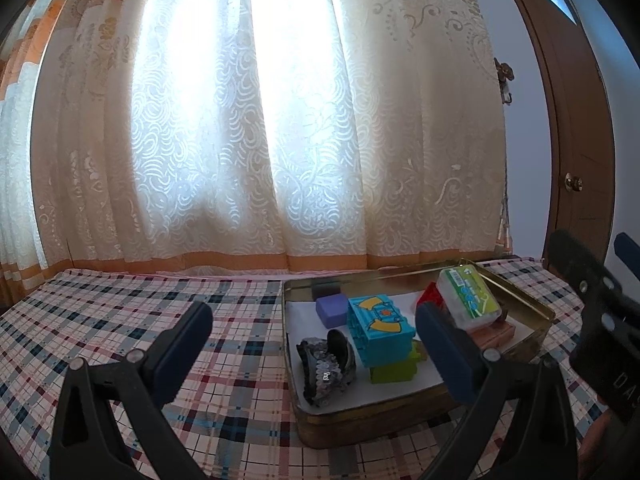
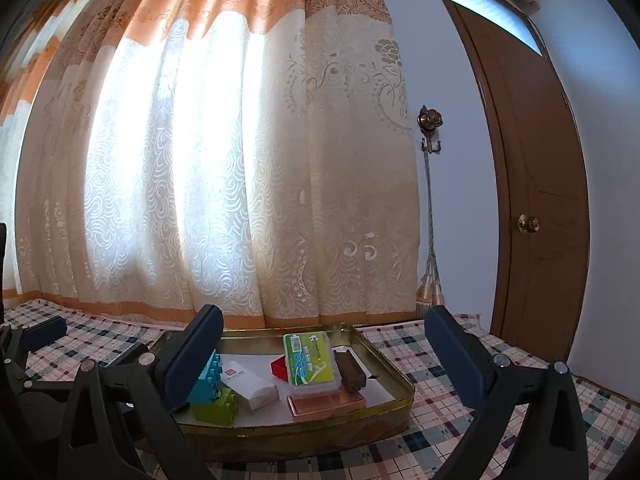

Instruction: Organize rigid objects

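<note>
Both tools hang above the checked worktop [image 1: 120, 320] with nothing in them: the left hand-held gripper [image 1: 316, 344] has its jaws spread wide, and the right hand-held gripper [image 2: 324, 360] is spread just as wide. All the small rigid things already lie inside the gold metal tray [image 2: 384, 400], which sits on the cloth near the curtain [image 2: 240, 160]. To me this looks like the closing stage of the tidy-up, or a pause before the pieces are straightened. No loose piece shows on the cloth, so a next move would probably call for picking one item inside the tray and squaring it up.

The white case with the green label [image 2: 312, 360] rests on top of other pieces, its long axis running from the near rim toward the curtain. Beside it the dark brown bar [image 2: 350, 370] lies roughly parallel. The turquoise block [image 1: 380, 328] sits on the green block [image 1: 394, 368], with a sequinned hair claw [image 1: 326, 364] just beside them
</note>
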The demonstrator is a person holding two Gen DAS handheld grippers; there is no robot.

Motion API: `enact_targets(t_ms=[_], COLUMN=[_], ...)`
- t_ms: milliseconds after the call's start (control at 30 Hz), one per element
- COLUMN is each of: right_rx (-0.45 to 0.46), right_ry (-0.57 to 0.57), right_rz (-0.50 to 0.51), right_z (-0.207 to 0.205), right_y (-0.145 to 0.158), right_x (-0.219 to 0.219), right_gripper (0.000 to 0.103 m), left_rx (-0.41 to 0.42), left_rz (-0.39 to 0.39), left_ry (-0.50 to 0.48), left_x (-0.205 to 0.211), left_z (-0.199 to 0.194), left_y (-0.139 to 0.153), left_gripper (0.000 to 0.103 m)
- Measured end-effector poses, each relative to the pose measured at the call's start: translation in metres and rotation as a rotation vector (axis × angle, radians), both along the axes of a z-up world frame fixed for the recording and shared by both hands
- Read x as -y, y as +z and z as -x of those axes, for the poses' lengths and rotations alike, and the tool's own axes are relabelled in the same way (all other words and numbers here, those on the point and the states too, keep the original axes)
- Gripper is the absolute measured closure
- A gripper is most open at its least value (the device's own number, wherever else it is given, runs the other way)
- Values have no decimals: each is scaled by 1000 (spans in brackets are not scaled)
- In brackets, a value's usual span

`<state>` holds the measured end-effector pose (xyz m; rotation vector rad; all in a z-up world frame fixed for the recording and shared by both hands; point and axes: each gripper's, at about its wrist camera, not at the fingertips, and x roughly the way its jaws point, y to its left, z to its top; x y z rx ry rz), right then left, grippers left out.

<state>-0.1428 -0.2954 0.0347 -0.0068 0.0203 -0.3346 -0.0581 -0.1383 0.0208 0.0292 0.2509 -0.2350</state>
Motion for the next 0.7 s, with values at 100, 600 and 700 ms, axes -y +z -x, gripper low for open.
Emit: enact_targets(t_ms=[100,600,700], right_rx=[0,-2,-2], right_ry=[-3,-8,-6], right_rz=[-7,-30,-31], right_z=[0,1,1], right_y=[0,-1,-1], right_x=[2,5,5], right_gripper=[1,1,1], left_rx=[0,-7,-6], left_rz=[0,9,10], left_ry=[3,16,19], left_x=[0,-3,-3], left_z=[0,0,1], left_y=[0,0,0], left_gripper=[0,0,0])
